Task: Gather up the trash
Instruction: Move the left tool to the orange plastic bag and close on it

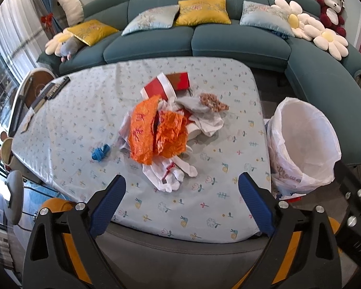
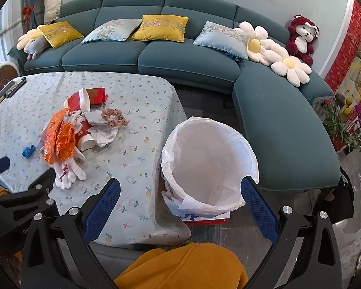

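Your left gripper (image 1: 181,192) is hovering, jaws spread, holding nothing; trash pile (image 1: 166,130) is lying just ahead of them. Your right gripper (image 2: 180,196) is gaping over the lined bin (image 2: 228,125).

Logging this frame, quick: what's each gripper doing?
Left gripper: open, empty, above the table.
Right gripper: open, empty, near the bin.

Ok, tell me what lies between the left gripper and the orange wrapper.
In the left wrist view, white crumpled paper lies between the open left gripper and the orange wrapper; nearer the gripper there is only bare flowered tablecloth.
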{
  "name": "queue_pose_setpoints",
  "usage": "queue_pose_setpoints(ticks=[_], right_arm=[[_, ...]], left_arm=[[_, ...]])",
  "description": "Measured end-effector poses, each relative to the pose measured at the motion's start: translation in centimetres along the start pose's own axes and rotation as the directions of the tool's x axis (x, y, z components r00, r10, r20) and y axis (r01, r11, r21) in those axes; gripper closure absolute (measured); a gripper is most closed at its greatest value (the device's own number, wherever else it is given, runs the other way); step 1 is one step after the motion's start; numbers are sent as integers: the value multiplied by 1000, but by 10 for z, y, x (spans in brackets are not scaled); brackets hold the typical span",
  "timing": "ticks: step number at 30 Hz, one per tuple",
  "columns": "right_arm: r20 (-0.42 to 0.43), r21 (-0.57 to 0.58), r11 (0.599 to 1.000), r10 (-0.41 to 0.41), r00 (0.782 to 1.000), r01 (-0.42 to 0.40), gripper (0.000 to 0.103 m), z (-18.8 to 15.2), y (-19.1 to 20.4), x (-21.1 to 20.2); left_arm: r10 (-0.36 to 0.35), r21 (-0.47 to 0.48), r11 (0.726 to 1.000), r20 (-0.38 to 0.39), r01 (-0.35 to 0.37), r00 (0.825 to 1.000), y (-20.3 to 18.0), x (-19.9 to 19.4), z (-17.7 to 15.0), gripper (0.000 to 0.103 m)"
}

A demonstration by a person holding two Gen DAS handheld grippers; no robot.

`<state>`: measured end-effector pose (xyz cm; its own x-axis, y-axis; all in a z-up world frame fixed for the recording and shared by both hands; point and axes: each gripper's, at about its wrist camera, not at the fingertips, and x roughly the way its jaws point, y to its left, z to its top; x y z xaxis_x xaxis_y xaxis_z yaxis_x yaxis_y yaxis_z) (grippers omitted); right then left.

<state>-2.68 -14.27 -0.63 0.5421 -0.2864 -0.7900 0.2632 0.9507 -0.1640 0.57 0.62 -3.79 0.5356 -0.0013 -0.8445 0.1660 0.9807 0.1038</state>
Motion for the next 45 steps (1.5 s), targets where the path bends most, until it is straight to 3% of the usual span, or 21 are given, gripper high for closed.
queue_pose_setpoints(ticks=[4,12,18,21,27,30,33,39,45], right_arm=[[1,4,1000,-13,1000,13,7,1,5,8],[-38,11,1000,-19,999,19,7,4,28,35],[-61,7,1000,8,998,-8,7,7,55,52],[-80,-6,1000,30,996,-31,7,8,71,60],[-106,3,998,67,992,-67,8,19,94,73],[-118,12,997,80,990,-79,9,26,103,80],[-135,25,994,109,985,-107,14,32,113,88],[-154,20,986,165,974,-164,23,48,138,105],[-168,-4,970,240,956,-244,37,64,171,120]], left_arm=[[-22,-4,1000,-29,22,999,11,21,-1,13],[12,-104,994,-81,-20,997,68,68,-7,13],[-33,-173,985,-149,7,988,105,101,-17,13],[-56,-191,981,-140,29,989,113,108,-15,13],[-96,-170,982,-79,82,992,111,123,19,13],[-135,-170,978,-88,119,987,109,136,31,24],[-168,-160,976,-107,150,980,106,150,40,29],[-239,-171,961,-137,215,961,108,170,50,49],[-308,-185,942,-157,279,938,113,177,50,76]])
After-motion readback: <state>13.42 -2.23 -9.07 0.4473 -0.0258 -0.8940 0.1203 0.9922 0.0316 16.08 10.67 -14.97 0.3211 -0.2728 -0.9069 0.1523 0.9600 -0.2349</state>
